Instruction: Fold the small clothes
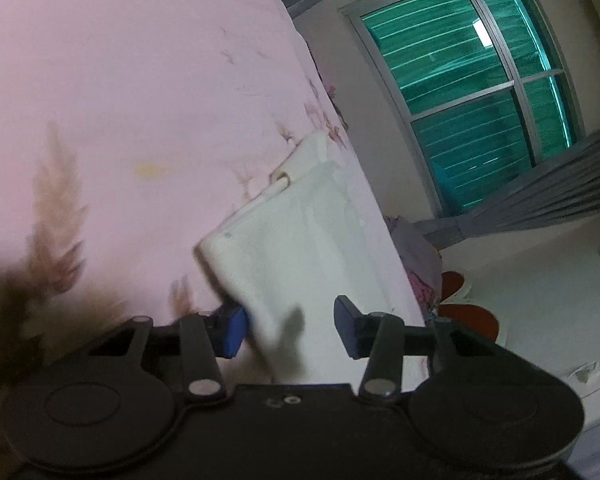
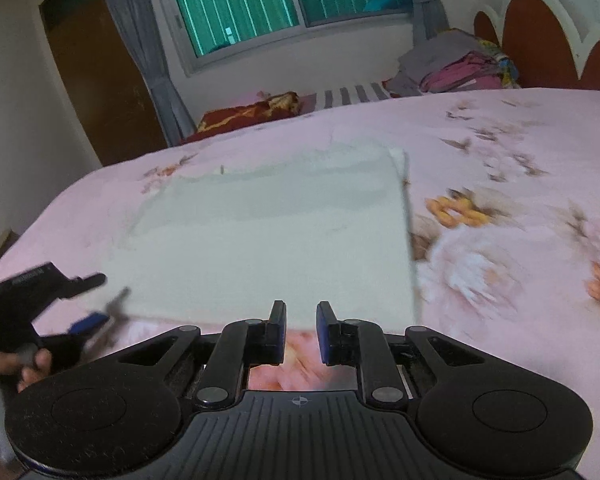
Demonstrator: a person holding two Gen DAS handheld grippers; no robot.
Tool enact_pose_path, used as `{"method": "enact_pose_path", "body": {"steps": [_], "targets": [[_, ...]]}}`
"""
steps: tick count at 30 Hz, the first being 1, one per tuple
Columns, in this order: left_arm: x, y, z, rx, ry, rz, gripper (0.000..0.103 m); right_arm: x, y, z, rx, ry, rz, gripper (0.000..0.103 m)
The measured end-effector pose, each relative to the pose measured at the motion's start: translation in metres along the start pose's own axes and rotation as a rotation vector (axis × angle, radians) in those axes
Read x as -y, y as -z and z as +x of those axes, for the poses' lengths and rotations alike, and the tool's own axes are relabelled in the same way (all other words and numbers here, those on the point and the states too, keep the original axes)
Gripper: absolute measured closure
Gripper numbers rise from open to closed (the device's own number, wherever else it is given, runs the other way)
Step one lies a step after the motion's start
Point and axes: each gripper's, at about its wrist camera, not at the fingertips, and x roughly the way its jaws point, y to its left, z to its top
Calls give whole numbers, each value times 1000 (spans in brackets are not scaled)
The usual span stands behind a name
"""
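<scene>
A small white garment [image 2: 268, 232] lies spread flat on the pink floral bedsheet [image 2: 500, 152]. In the left wrist view the same garment [image 1: 296, 240] reaches between my left gripper's blue pads, with a corner lying between them. My left gripper [image 1: 292, 326] is open around that near corner. It also shows at the left of the right wrist view [image 2: 96, 304], at the garment's near left corner. My right gripper [image 2: 301, 332] is open with a narrow gap, just short of the garment's near edge, over the sheet.
The bedsheet [image 1: 120, 100] fills the left wrist view. A pile of clothes [image 2: 456, 66] sits at the far side by the red headboard [image 2: 540, 36]. A red pillow [image 2: 252, 114] lies by the window [image 2: 276, 0]. A brown door [image 2: 100, 80] is at left.
</scene>
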Motion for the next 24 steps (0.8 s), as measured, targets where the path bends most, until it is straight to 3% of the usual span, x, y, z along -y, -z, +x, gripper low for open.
{"method": "enact_pose_path", "body": {"steps": [1,2,3,5,15,20,24], "targets": [[-1,-1,4,4,3,-10,62,-4,-6,9,-5,-15,9,88],[-1,-4,10,8,5,-22,68,-9,-13,19,-8,-22,9,100],[-2,-6,14,11,4,-31,71,-15,-18,28,-9,-23,4,102],[-4,-6,24,14,-15,-41,94,-27,-31,49,-6,-20,3,102],[-2,-3,31,55,28,-22,92,-54,-63,126,-52,19,-2,102],[-4,2,15,19,48,-47,76,-58,-67,141,-71,22,-12,102],[-4,1,19,60,54,-71,73,-56,-67,144,-72,15,1,102]]}}
